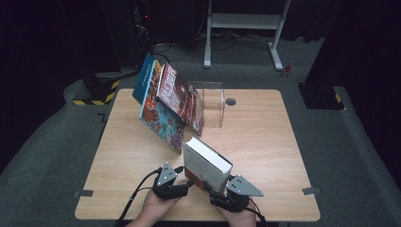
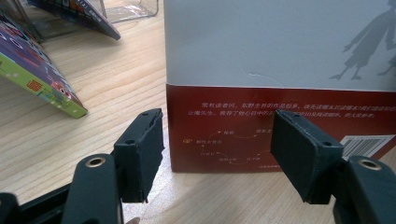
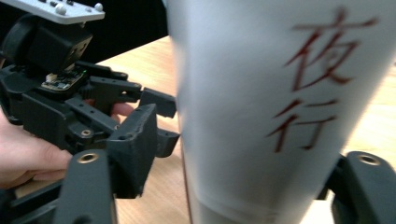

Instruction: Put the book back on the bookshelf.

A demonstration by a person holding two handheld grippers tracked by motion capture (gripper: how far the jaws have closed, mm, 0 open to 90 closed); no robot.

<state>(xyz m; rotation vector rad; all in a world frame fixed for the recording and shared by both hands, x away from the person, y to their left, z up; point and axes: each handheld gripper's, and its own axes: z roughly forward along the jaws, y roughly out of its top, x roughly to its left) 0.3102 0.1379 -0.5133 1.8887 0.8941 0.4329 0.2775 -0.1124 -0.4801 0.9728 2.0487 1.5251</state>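
The thick white book (image 1: 206,163) stands upright near the table's (image 1: 265,142) front edge, between both grippers. The right gripper (image 1: 218,195) has its jaws spread around the spine, not pressing it – the left gripper (image 1: 185,185) is also spread, just beside the back cover. The book's long side runs away from the person. Further back, two colourful books (image 1: 168,106) lean against a clear stand (image 1: 213,101), well apart.
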